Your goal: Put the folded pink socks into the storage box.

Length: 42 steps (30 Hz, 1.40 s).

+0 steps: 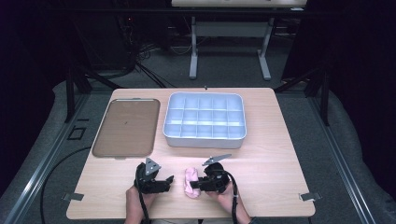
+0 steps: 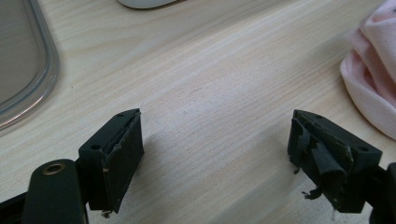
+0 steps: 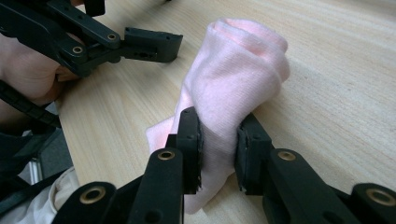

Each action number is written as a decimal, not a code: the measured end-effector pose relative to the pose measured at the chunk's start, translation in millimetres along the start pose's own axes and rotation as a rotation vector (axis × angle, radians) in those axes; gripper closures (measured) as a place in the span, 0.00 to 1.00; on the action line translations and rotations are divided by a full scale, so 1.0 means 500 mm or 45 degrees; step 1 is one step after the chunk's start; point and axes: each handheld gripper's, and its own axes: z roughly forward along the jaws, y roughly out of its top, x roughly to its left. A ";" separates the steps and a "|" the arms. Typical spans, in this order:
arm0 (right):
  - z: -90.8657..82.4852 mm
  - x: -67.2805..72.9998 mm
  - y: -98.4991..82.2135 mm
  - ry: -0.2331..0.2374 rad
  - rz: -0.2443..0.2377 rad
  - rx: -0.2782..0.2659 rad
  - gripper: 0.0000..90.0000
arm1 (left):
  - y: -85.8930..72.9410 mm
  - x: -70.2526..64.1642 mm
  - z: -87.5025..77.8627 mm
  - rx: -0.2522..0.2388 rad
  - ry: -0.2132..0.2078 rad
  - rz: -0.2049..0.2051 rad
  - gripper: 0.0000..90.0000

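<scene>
Pink rolled cloth (image 3: 233,88), soft and bunched, pinched in right hand-held gripper (image 3: 218,149); left (image 2: 215,149) gapes empty.

Legible text, labels, brands, numbers, signs: none on any surface or item in the three views.

Pale pink rolled cloth (image 3: 233,79); black tools; light wood-grain table (image 1: 280,154); brown tray (image 1: 125,127); pale blue-white divided box (image 1: 204,119).

Bare wooden table (image 1: 280,158) open right of the divided tray (image 1: 204,120). Flat lid (image 1: 125,127) occupies left; the gap between them looks passable, perhaps narrow.
</scene>
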 end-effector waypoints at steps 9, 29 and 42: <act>-0.005 -0.003 0.001 0.051 -0.017 -0.030 0.83 | 0.000 0.000 0.000 0.000 0.002 -0.001 0.20; -0.106 -0.065 -0.004 -0.106 0.043 -0.166 0.83 | 0.001 0.000 0.001 -0.003 0.003 -0.003 0.20; -0.143 -0.104 -0.018 -0.215 0.085 -0.204 0.83 | 0.002 0.001 0.002 0.003 0.002 0.002 0.20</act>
